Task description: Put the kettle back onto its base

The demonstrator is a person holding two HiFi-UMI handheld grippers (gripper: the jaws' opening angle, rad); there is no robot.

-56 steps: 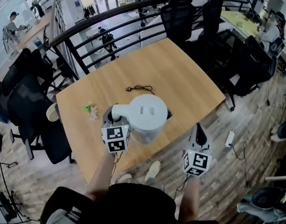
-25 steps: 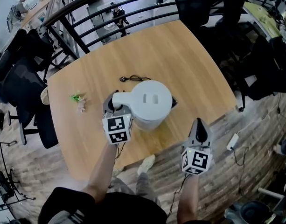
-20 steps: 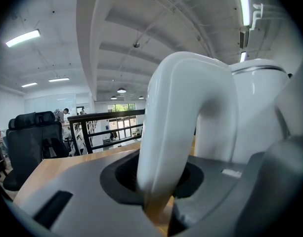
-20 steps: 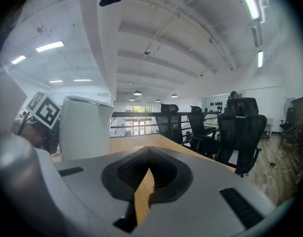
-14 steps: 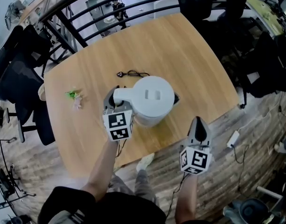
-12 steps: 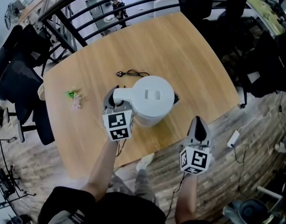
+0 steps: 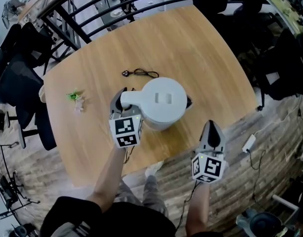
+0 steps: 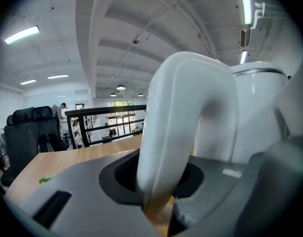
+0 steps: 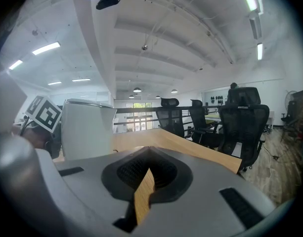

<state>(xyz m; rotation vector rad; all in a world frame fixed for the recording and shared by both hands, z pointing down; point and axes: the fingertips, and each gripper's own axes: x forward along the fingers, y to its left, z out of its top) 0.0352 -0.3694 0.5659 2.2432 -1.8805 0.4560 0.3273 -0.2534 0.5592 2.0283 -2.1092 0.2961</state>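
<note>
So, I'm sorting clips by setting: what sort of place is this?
Probably an open-plan office: black office chairs stand beside a wooden table, and a black railing has more desks and people beyond it.

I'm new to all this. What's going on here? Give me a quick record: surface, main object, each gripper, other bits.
Surface: wooden table
Main object: white kettle
Left gripper: clamped on the kettle's handle
Right gripper: jaws together, nothing held, by the table's near edge
Other items: black cable beyond the kettle; small green item off to the left
</note>
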